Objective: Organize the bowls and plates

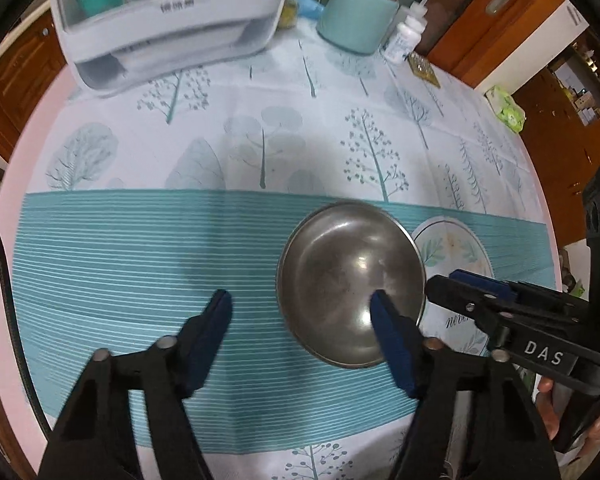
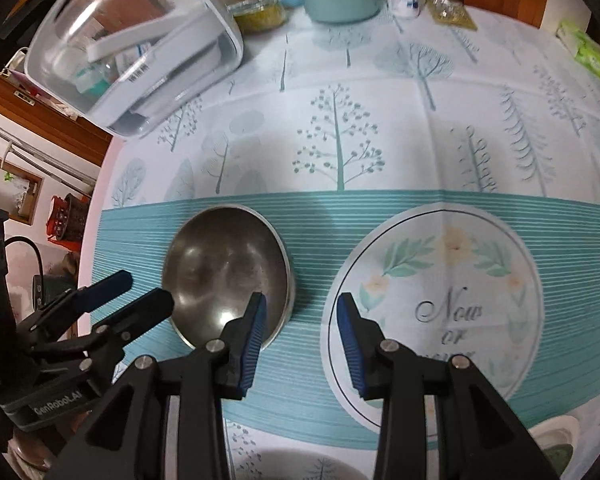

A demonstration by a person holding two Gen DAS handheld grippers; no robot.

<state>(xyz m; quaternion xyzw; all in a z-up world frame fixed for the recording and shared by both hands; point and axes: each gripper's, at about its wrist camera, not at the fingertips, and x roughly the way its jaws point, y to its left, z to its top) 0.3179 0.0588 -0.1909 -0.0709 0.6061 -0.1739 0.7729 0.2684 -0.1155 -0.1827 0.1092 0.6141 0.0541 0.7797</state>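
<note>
We hold the left gripper spread, its right pad over the round steel bowl, which sits on the tree-print tablecloth. Our right gripper, also spread and empty, straddles the bowl's right rim. Closing both risks a collision or the slick bowl skidding.

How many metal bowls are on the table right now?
1. The metal bowl sits on the striped teal band of the tablecloth, left of its printed flower circle. Others may be hidden in the dish rack.

your bowl sits on the counter; behind it to the left stands the dish rack, the canister to the right.
</note>
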